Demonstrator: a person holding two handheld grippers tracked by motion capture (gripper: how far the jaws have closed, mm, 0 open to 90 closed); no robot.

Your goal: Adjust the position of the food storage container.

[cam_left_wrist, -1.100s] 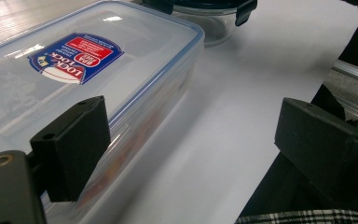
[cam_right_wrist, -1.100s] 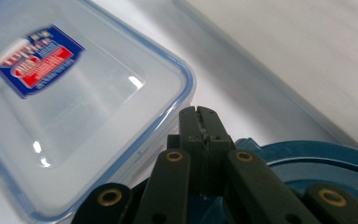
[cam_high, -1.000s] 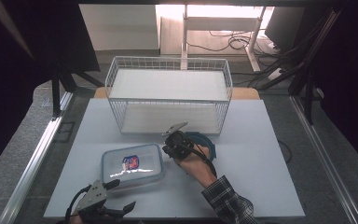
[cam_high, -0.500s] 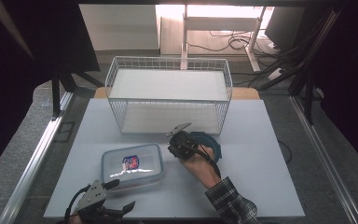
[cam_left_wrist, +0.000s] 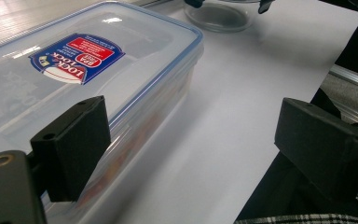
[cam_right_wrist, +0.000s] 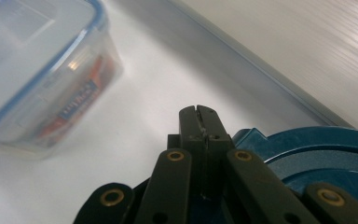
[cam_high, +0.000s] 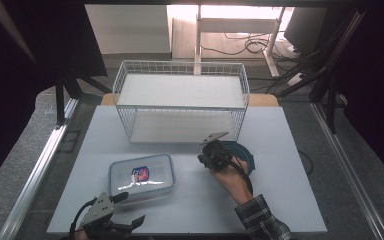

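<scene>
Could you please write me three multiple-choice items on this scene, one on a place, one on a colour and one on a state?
1. Where does the clear lidded box lie?
A. inside the wire basket
B. on the white board in front of the wire basket
C. on the floor

2. What colour is the round lid under the right gripper?
A. dark blue
B. red
C. yellow

3. How do the jaws of the left gripper stand?
A. shut on the box
B. shut on nothing
C. wide apart

Answers: 1 B, the high view shows it on the board nearer the person; 2 A, the right gripper view shows it; 3 C, bare board lies between the jaws.
</scene>
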